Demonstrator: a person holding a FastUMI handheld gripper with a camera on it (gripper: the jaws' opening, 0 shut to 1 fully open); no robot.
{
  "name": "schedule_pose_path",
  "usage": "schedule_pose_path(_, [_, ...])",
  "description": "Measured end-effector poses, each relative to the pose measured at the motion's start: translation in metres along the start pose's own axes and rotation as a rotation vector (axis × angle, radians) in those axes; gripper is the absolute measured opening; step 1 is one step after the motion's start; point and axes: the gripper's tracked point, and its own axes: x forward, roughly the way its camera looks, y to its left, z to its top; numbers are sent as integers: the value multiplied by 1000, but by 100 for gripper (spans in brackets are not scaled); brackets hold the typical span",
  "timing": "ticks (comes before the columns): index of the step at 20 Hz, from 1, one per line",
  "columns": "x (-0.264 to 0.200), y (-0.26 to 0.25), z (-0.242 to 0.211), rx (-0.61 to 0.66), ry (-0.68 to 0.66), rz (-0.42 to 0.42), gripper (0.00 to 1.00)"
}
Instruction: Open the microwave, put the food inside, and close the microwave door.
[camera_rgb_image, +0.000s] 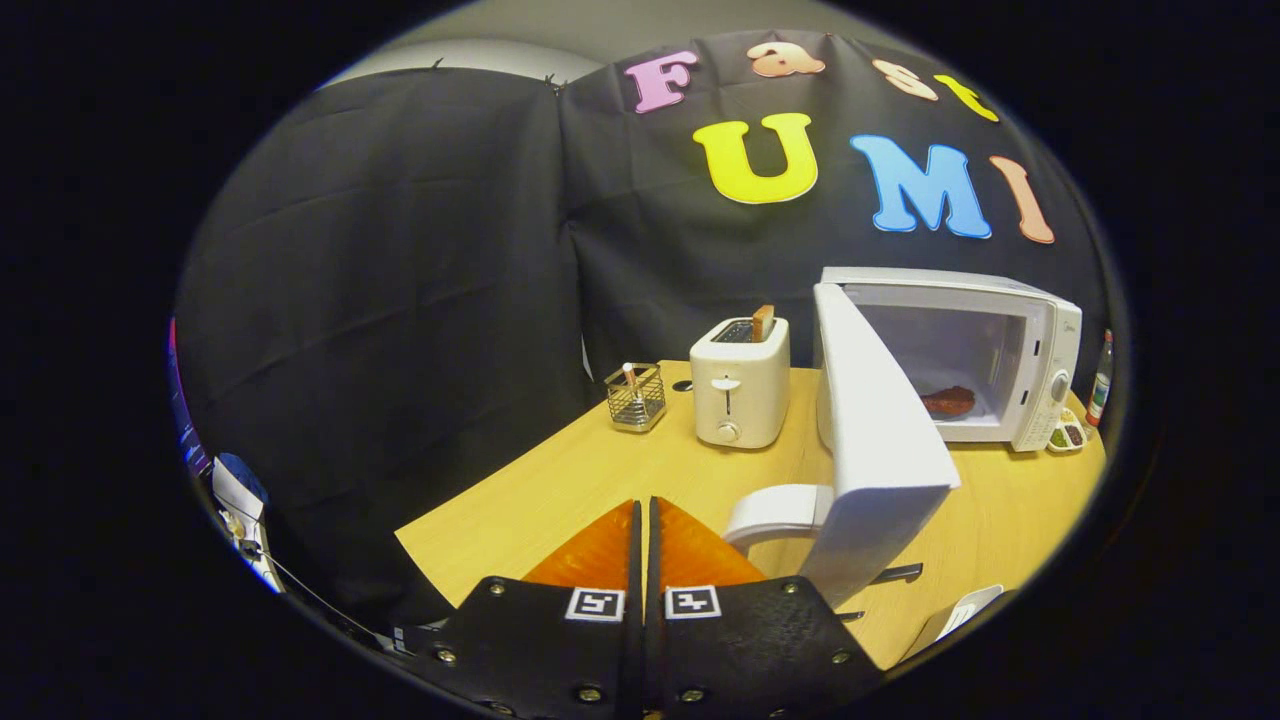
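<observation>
Two fingers of my gripper (643, 510) sit pressed together at the bottom centre of the frame, only a thin slit between them, pinching nothing; they taper to a wedge-shaped point and are bolted into matte plates that each carry a small square marker. I hold the tool low over the near edge of the table (560, 480), aimed toward the far side. Just right of the fingertips the microwave door (875, 440) stands swung wide open, a smooth white slab seen nearly edge-on, with its rounded handle (775, 508) curling toward my fingers. Beyond it, at the right of the frame, the boxy white microwave (1000, 350) shows its pale cavity, and the food (948, 401), a dark reddish lump, lies inside on the cavity floor. Left of the microwave stands a cream toaster (740, 382) with rounded corners and a slice of bread (763, 322) poking out of its slot. Further left is a small wire basket (636, 397). The tabletop is smooth, light wood grain.
</observation>
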Motion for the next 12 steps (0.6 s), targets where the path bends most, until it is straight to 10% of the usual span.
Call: schedule_pose_path(12, [-25, -115, 12, 29, 22, -165, 1])
